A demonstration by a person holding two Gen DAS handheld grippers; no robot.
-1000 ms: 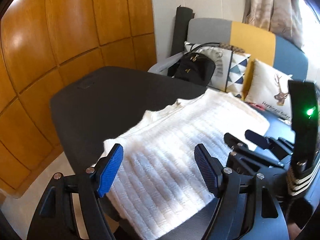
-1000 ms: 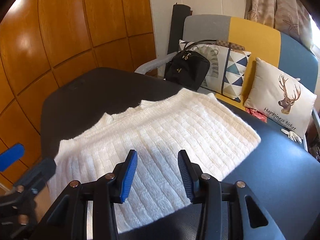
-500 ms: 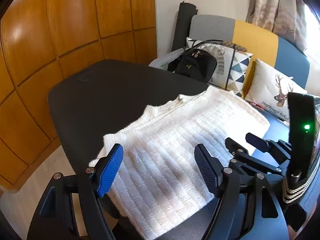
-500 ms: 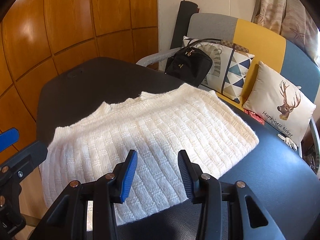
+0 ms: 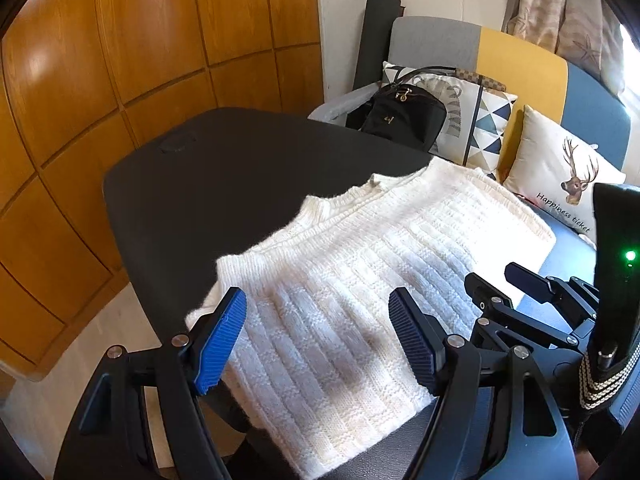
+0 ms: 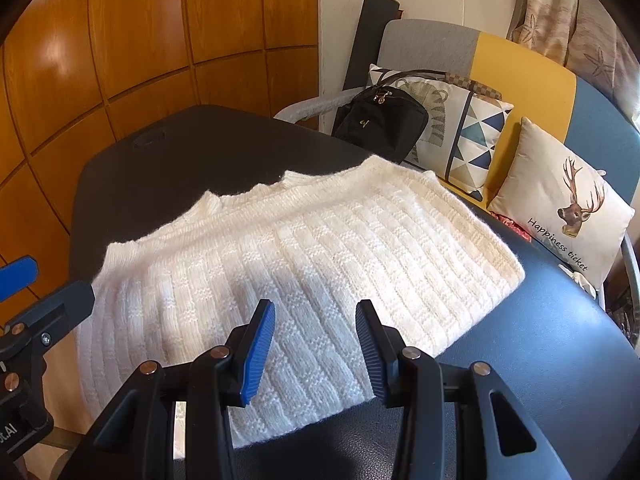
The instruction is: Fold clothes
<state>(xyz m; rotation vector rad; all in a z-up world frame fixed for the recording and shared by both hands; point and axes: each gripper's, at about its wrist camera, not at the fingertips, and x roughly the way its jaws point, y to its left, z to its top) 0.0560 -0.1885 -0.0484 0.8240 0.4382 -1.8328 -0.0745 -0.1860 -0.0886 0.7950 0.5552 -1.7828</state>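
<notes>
A black handbag [image 6: 380,122] is leaning against a triangle-patterned cushion [image 6: 460,128] on a grey, yellow and blue sofa [image 6: 520,68]. A deer cushion [image 6: 568,204] (lettered "Happiness ticket") is sitting beside it. Wooden wall panels [image 5: 120,60] are shining behind the dark table [image 5: 224,172].

White basket-weave knit sweater [image 6: 304,276], black table [image 6: 192,148], blue-padded tongs [image 6: 316,344]

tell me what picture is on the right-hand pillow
A brown deer head with antlers on the cream pillow, clearest in the right wrist view.
</notes>
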